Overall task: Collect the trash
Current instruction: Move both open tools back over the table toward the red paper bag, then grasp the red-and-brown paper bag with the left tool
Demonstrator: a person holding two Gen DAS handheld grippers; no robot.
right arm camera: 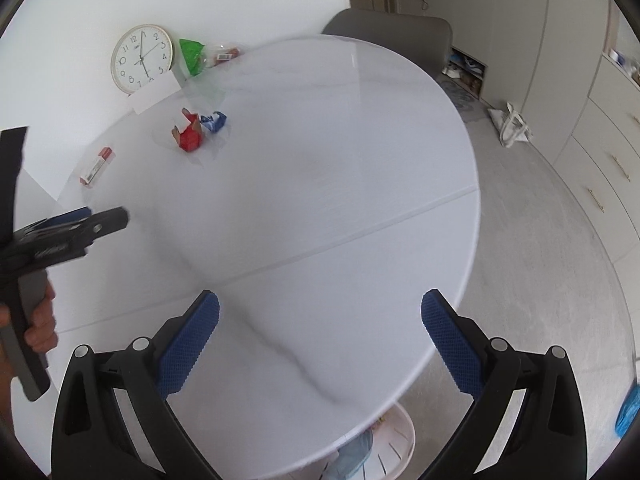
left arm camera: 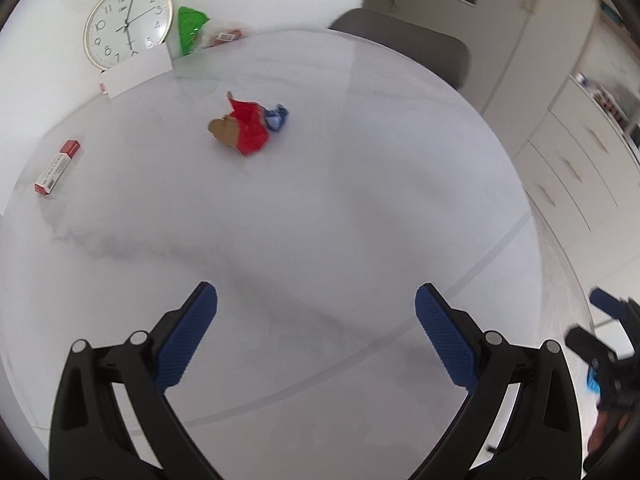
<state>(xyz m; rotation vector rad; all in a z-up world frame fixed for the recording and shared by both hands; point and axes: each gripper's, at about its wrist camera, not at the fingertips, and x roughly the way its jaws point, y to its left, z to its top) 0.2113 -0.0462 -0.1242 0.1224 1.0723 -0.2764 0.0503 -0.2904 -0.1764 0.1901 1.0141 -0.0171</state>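
Left claw (left arm camera: 316, 304) above round white marble surface (left arm camera: 340, 200), fingers wide apart, nothing between them. Right claw (right arm camera: 320, 310) likewise spread and empty, near surface's front edge. Crumpled red wrapper (left arm camera: 250, 130) lies on far part of surface, touching small blue wrapper (left arm camera: 277, 117) on its right. Red-and-white box (left arm camera: 57, 168) lies flat near left rim, well apart from wrappers. Wall clock (left arm camera: 127, 24) leans at back behind white card (left arm camera: 136, 72); green bag (left arm camera: 191, 28) beside it. White basket (right arm camera: 394, 450) on floor under surface.
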